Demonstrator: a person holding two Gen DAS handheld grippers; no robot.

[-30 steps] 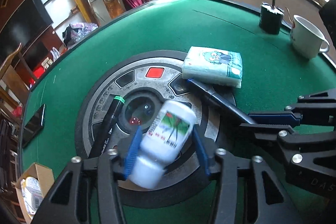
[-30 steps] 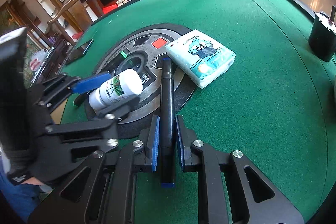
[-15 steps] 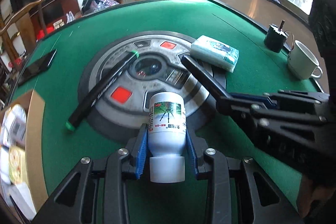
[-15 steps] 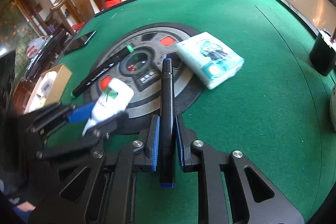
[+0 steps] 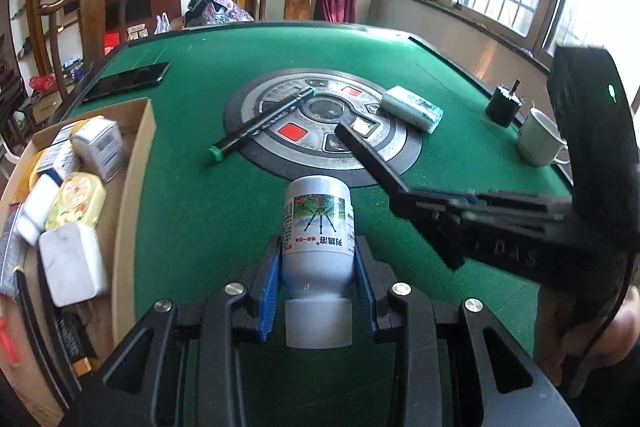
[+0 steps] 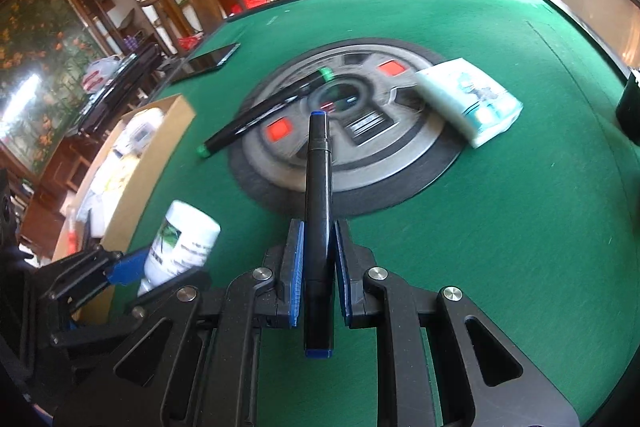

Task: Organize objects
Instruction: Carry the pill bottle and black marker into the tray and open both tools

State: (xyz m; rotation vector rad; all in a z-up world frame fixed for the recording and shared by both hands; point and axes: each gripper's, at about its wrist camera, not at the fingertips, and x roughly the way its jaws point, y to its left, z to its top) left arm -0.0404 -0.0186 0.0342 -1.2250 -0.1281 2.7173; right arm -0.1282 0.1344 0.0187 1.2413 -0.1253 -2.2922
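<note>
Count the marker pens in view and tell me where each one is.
2. The blue-capped marker is clamped in the right gripper; the green-capped marker lies across the grey centre disc. More may be hidden in the cardboard box.

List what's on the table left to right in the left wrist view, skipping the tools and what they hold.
cardboard box → phone → green-capped marker → tissue pack → black motor → white mug
</note>
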